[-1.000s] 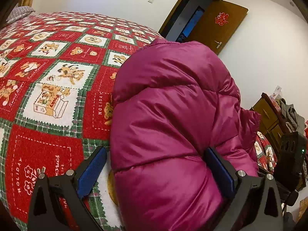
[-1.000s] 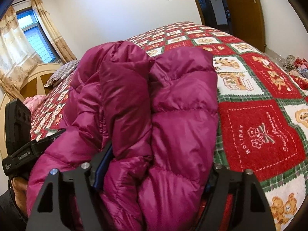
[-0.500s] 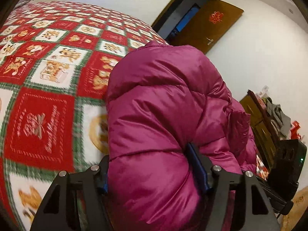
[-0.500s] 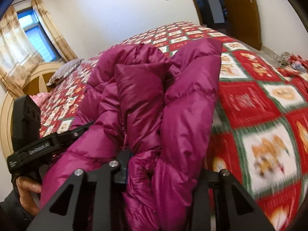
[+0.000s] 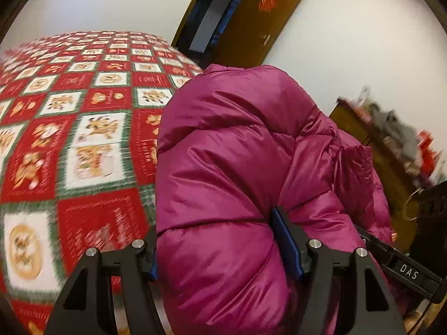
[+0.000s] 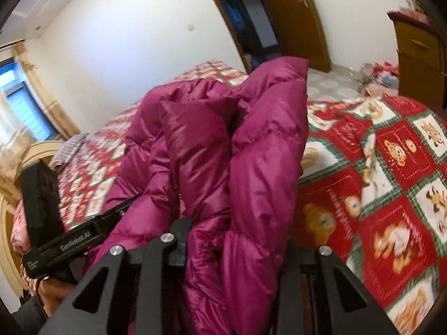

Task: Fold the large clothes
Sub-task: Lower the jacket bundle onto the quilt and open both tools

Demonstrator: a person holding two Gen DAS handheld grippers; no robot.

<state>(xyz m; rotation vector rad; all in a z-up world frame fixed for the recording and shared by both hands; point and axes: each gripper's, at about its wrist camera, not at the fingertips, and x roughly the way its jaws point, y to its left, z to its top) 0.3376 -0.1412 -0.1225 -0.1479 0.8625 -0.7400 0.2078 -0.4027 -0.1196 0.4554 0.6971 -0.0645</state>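
Left wrist view showed the left gripper (image 5: 223, 254) squeezing the puffy jacket (image 5: 240, 167) between its jaws. The right gripper (image 6: 237, 248) pinched another fold, above the bed cover (image 6: 391, 195). The slippery, puffy cloth could slide out, and the fold could flop open.

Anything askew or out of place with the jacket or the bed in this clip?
Nothing stands out. The magenta puffer jacket is bunched, not flat, but only because the left hand-held gripper and the right hand-held gripper each clamp a thick fold of it above the red patterned bedspread.
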